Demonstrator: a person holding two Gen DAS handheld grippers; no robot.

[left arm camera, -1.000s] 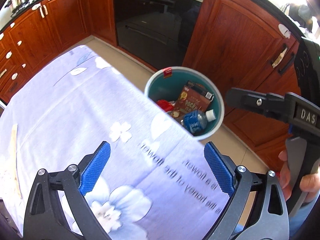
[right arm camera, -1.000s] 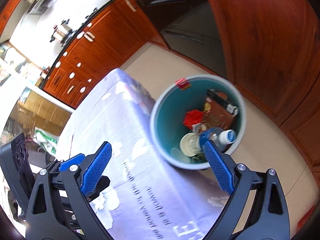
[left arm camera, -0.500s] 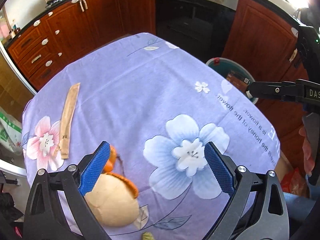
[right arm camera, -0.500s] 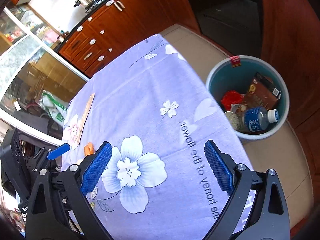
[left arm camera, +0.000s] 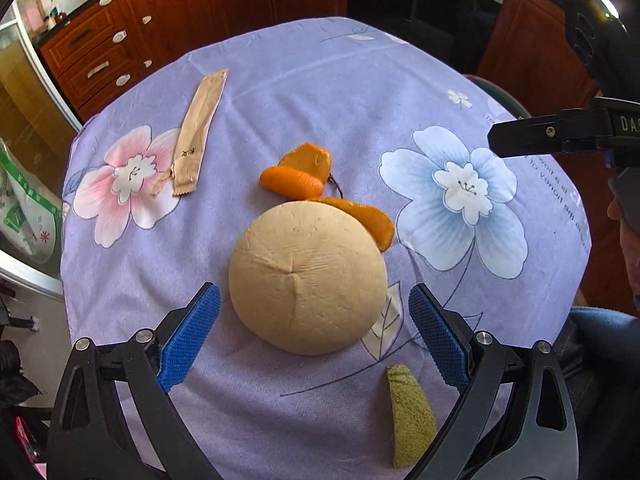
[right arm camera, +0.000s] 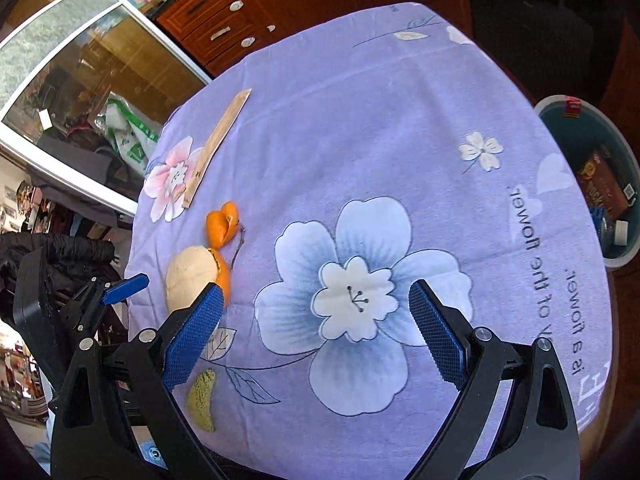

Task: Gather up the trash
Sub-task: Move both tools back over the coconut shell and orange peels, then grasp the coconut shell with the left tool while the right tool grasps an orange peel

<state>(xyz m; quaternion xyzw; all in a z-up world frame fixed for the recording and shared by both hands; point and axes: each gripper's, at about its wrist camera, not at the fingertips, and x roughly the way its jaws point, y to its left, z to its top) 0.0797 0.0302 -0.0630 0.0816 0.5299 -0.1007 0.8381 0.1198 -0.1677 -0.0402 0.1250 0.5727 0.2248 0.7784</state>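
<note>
A big tan rind dome [left arm camera: 306, 276] lies on the purple flowered cloth [left arm camera: 320, 92], and my left gripper [left arm camera: 314, 336] stands open just short of it, one pad either side. Orange peel pieces [left arm camera: 296, 178] sit behind the dome, a brown paper sleeve [left arm camera: 198, 132] lies at far left, a green peel [left arm camera: 410, 412] near the front. My right gripper [right arm camera: 316, 336] is open over the blue flower, holding nothing. In the right wrist view I see the dome [right arm camera: 188, 278], orange peel [right arm camera: 222, 226], green peel [right arm camera: 202, 400], paper sleeve [right arm camera: 216, 140] and the teal bin [right arm camera: 576, 128] with trash at right.
Wooden cabinets [left arm camera: 132, 36] and a dark oven [left arm camera: 420, 4] stand beyond the table. The bin's rim [left arm camera: 504, 98] peeks past the cloth's right edge. A glass door [right arm camera: 80, 60] and bags [right arm camera: 128, 136] lie off the table's left. A person's hand [left arm camera: 626, 216] holds the right tool.
Both grippers have swung back from the bin toward the table's near side. The left one now faces the tan dome up close; the bin has slid to the far right edge.
</note>
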